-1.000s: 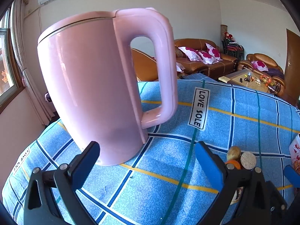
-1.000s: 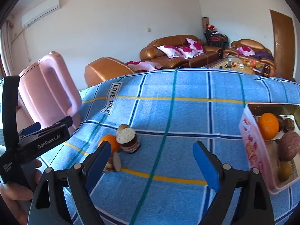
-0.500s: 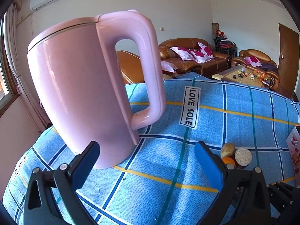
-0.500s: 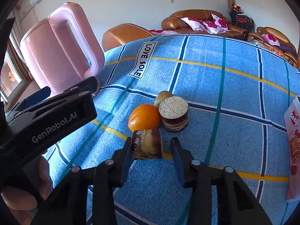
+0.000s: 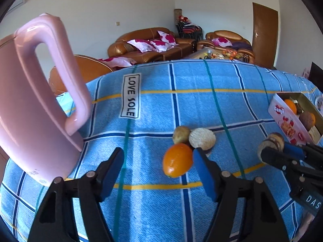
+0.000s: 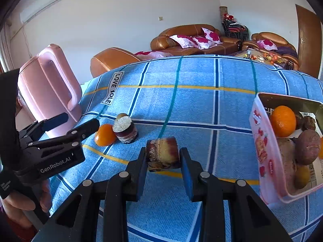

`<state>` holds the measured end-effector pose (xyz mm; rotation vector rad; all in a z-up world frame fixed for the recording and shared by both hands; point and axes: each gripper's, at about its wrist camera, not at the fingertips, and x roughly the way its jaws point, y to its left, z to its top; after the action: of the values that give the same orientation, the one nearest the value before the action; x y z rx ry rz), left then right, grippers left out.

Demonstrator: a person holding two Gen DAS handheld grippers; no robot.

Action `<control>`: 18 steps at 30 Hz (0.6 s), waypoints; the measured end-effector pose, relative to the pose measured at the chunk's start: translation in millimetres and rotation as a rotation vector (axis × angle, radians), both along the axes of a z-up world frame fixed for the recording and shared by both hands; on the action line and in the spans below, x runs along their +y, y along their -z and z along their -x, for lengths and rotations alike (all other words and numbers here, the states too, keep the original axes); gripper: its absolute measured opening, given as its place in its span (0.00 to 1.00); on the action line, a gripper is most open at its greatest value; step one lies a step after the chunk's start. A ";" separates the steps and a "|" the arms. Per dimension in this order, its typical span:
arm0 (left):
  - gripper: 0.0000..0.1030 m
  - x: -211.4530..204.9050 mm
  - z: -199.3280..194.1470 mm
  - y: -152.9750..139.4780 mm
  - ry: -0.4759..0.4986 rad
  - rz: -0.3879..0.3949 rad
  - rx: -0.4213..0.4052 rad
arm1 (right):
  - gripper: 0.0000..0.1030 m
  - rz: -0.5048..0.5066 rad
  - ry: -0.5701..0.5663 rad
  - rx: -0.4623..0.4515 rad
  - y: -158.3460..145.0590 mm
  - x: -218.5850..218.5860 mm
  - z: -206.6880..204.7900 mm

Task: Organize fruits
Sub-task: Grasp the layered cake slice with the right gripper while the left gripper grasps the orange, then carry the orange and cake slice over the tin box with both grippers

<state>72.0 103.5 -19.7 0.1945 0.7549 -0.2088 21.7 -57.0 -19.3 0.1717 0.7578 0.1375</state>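
Lifted off the cloth since half a second ago: a brown-and-yellow fruit chunk [image 6: 163,153], now clenched between the pads of the right gripper [image 6: 163,159] at lower centre of the right view, clear of the table. Swung right in the same time: the left gripper [image 5: 158,173], fingers spread wide with nothing between them, low in the left view, its right finger just beside an orange [image 5: 177,160].

Still waiting on the blue checked tablecloth [image 5: 201,109], mid-frame: that orange, a small yellowish fruit [image 5: 181,134] and a cut round piece [image 5: 202,138], all touching or nearly so. Already sitting in the pink box [image 6: 262,147] at right edge: another orange [image 6: 283,121], a brownish-purple fruit [image 6: 307,146] and a few more. Roughly half done by the look of it; three loose pieces plus the carried one left.

Box cropped by the frame edge, contents partly stacked and hard to count. At upper left, a pink kettle [image 5: 30,104], cut off.
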 end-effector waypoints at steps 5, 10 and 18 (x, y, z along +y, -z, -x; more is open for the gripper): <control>0.64 -10.7 -7.1 9.9 0.032 -0.006 0.056 | 0.33 -0.014 0.006 0.016 3.1 -3.4 -3.3; 0.45 -8.2 -22.6 18.1 0.037 0.051 0.138 | 0.33 -0.010 -0.004 0.013 3.3 -1.4 -3.6; 0.34 6.9 -14.3 5.9 0.006 0.133 0.088 | 0.33 -0.016 0.001 0.000 2.2 -2.7 -2.0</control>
<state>86.3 110.5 -25.6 0.0614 0.8249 -0.2742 23.7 -59.7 -21.6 0.1869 0.7565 0.1429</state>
